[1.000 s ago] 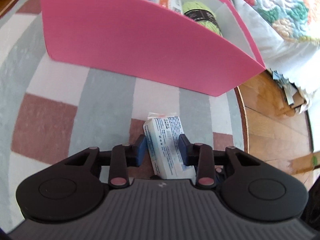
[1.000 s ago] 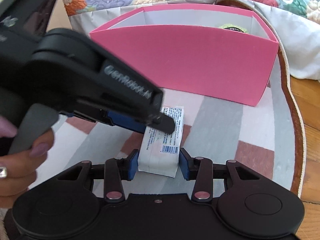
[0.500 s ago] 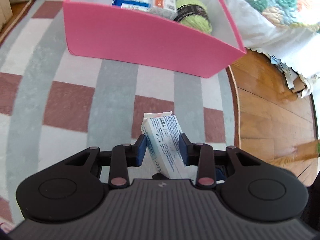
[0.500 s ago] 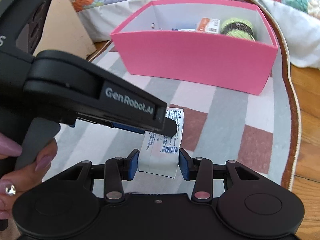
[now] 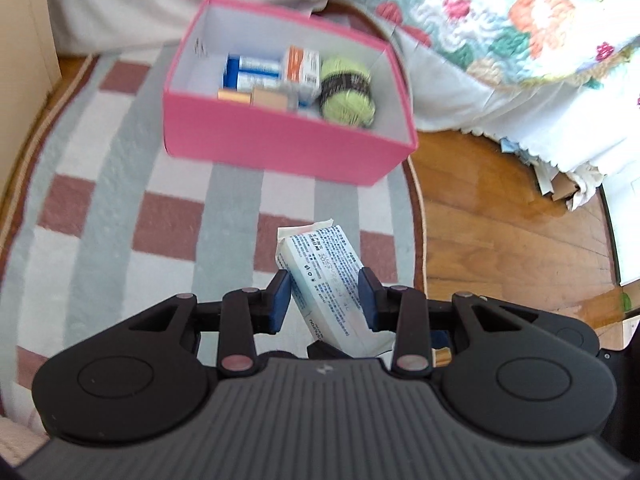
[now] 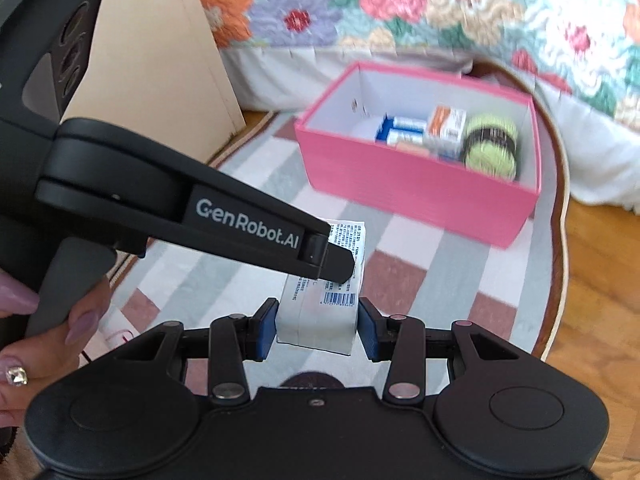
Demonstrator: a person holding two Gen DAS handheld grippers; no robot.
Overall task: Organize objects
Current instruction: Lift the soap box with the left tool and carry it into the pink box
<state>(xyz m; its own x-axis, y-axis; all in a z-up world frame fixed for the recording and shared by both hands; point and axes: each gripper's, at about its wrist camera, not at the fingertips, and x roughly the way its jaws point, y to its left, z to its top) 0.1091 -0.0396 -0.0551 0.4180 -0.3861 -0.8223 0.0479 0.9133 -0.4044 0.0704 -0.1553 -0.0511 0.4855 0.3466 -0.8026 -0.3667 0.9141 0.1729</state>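
**A:** Box (image 5: pixel 276 148) ahead and below, was it?

**B:** Yes. Both of my grippers were clenched on one white packet (image 5: pixel 326 276). The left gripper (image 5: pixel 324 296) pinched it across its width near the upper end. The right gripper (image 6: pixel 318 326) pinched the lower end. The packet hung in the air above the rug (image 5: pixel 100 200), touching nothing else.

**A:** Which way did its long axis run?

**B:** Away from me and tilted, the far end leaning toward the pink box. The box sat on the rug further out, open side up, well apart from the packet. I judged the coming move to be a carry forward, over the near wall, then down.

**A:** Which hand was nearer the box?

**B:** The left, I think, since it held the far end. From the right wrist view, the left gripper crossed in front from the left side, with my hand (image 6: pixel 48 332) on its handle.

**A:** What was in the box, counted?

**B:** One green ball of yarn (image 5: pixel 347 92) at the right end. Beside it were one orange-and-white carton (image 5: pixel 302 68), two blue cartons (image 5: pixel 250 72) and a tan thing (image 5: pixel 268 99) at the near wall. Blur hid any more. The left part of the floor looked bare, so I judged that the packet would fit there.

**A:** Anything else nearby?

**B:** A quilt (image 5: pixel 500 20) hung behind the box, and wood floor (image 5: pixel 500 240) lay right of the rug.
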